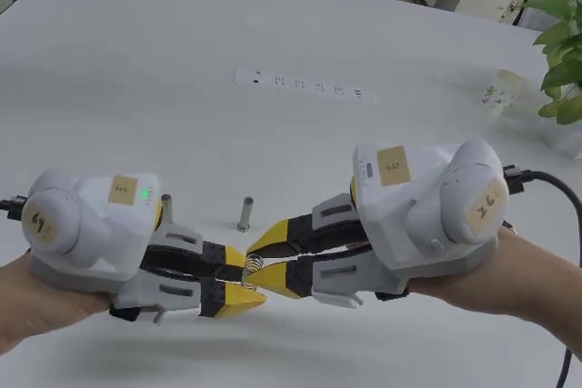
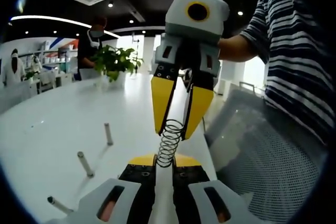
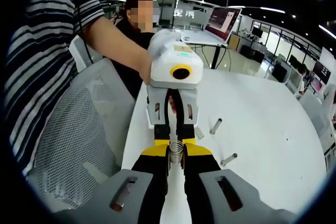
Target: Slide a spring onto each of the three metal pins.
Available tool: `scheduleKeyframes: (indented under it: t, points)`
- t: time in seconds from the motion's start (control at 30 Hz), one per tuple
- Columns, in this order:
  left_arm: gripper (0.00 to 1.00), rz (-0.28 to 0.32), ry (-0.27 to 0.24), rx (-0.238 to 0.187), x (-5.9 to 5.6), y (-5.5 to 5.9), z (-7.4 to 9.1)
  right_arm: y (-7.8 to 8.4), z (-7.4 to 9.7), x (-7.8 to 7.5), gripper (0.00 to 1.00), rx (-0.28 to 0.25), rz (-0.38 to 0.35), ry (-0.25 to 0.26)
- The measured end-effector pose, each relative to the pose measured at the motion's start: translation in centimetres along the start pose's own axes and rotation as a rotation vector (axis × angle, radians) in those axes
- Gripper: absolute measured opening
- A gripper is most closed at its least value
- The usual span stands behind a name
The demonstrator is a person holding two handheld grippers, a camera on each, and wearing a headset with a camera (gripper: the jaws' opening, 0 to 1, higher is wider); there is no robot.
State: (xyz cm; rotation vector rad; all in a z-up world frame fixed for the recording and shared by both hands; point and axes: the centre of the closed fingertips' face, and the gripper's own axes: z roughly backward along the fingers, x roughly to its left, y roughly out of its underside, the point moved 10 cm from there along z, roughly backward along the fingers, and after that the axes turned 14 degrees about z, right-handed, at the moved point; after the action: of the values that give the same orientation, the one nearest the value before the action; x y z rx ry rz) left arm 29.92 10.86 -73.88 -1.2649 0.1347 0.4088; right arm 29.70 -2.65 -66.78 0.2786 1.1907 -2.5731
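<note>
Low in the centre of the head view, the left claw (image 1: 242,277) and the right claw (image 1: 264,263) meet tip to tip above the white table (image 1: 136,61). A single spring (image 1: 255,266) bridges them. The left claw is clamped on one end of it, and the right claw's yellow tips press in on the other end. The left gripper view shows the spring (image 2: 169,144) rising from the left claw (image 2: 164,162) at bottom centre to the right claw (image 2: 175,129). Three bare metal pins (image 2: 108,134) stand on the table at lower left of that view, well apart from the spring. A power strip (image 1: 300,85) lies towards the top of the head view.
</note>
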Motion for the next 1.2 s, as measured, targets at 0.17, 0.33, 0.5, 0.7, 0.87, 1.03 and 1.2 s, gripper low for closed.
scheduleKeyframes:
  t: [0.17, 0.33, 0.5, 0.7, 0.87, 1.03, 1.2]
  points:
    - [0.05, 0.013, -0.016, -0.011, 0.1, 0.1, 0.3, -0.1, 0.0, -0.1, 0.07, -0.003, 0.003, 0.003]
    - [0.08, 0.031, -0.035, -0.018, 0.3, 0.1, 0.7, -0.3, -0.1, -0.2, 0.07, -0.012, 0.002, 0.007]
    - [0.13, 0.036, -0.039, -0.02, 0.2, 0.0, 0.9, -0.4, -0.3, -0.2, 0.07, -0.011, 0.009, 0.006]
    - [0.16, 0.038, -0.041, -0.016, 0.2, 0.0, 1.2, -0.4, -0.1, -0.2, 0.08, -0.01, 0.011, 0.016]
    - [0.18, 0.035, -0.049, -0.012, 0.4, 0.0, 1.6, -0.3, 0.1, -0.3, 0.08, -0.006, 0.012, 0.023]
    - [0.21, 0.032, -0.046, -0.011, 0.4, 0.0, 2.2, -0.2, 0.2, -0.4, 0.08, -0.002, 0.007, 0.029]
    - [0.25, 0.033, -0.043, -0.008, 0.4, 0.2, 2.8, -0.1, 0.2, -0.4, 0.08, 0.007, 0.01, 0.031]
